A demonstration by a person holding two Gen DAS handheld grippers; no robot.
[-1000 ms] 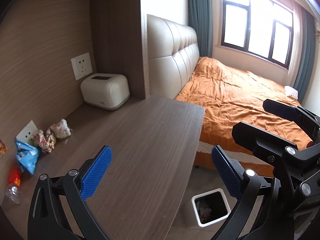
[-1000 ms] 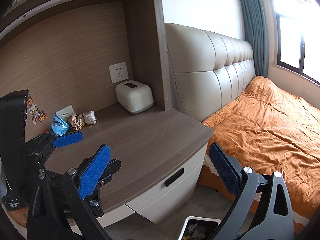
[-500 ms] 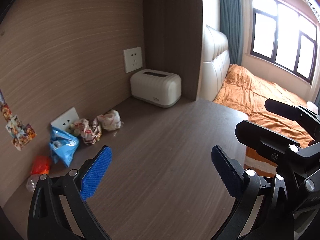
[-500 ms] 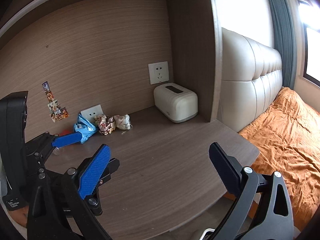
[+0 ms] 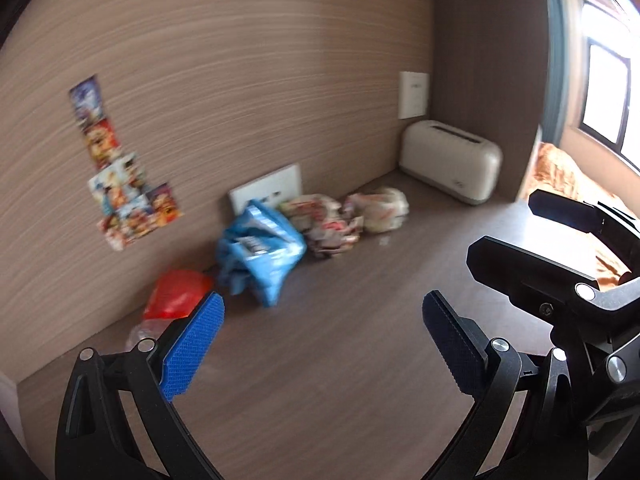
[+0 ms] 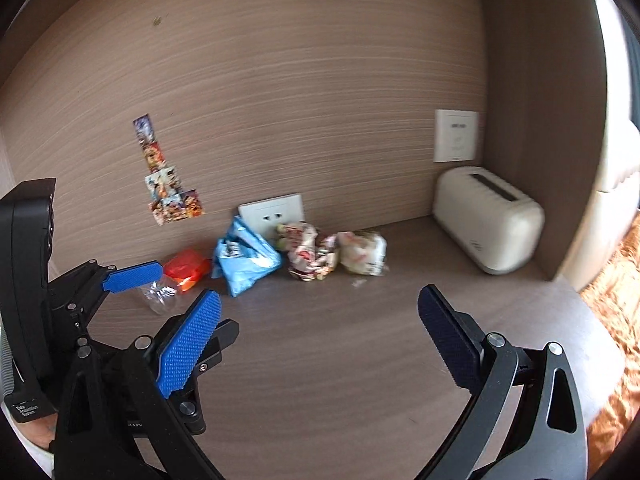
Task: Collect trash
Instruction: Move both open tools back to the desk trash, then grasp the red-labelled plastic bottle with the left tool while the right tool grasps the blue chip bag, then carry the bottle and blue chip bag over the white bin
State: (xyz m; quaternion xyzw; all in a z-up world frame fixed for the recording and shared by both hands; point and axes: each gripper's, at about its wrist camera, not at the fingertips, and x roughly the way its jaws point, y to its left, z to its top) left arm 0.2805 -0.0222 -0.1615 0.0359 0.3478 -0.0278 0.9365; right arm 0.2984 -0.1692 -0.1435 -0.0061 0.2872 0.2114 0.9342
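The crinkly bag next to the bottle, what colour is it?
Blue bag; clearest in the right wrist view.

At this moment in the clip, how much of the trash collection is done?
Nothing looks collected. The plastic bottle, blue bag and two crumpled wrappers lie along the back of the desk. In hand: nothing. The left tool and right tool are open and empty, short of the row. Left: picking up all four and binning them; no bin shows.
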